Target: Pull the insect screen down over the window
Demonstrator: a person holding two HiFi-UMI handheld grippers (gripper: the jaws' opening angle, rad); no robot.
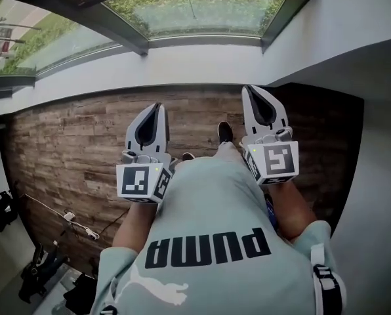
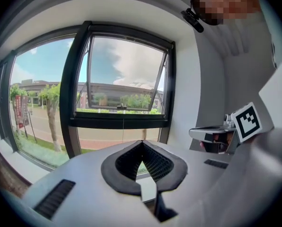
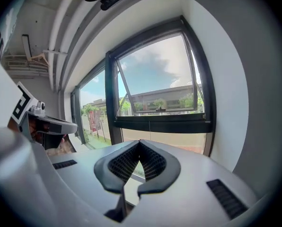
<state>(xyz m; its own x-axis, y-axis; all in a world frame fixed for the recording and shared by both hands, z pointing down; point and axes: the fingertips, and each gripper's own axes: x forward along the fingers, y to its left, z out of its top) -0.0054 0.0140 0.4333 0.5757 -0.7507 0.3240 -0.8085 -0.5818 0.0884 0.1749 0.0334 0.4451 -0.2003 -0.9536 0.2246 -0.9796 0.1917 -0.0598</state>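
Brown wood planks make the floor in the head view, and both grippers are held out over it toward the window. The left gripper has its jaws pressed together with nothing in them. The right gripper is the same, jaws pressed together and empty.

The window is in front of the jaws and higher up, well apart from both. I cannot see the insect screen. I think it is rolled up at the top of the black frame, so it is not pulled down yet. A thin string hangs straight up and down in the middle of the window, below the glass flap that is tipped open. It may be the pull string for the screen. In the left gripper view it is a little to the left of the jaw tips. In the right gripper view it is a little to the right. So it lies between the 2 grippers. The right gripper reaches a bit farther to the wall in the head view, so it looks nearer.

The head view shows the floor, a shoe and both grippers, but only the bottom of the window and no string. The 2 gripper views show the whole window and the string.
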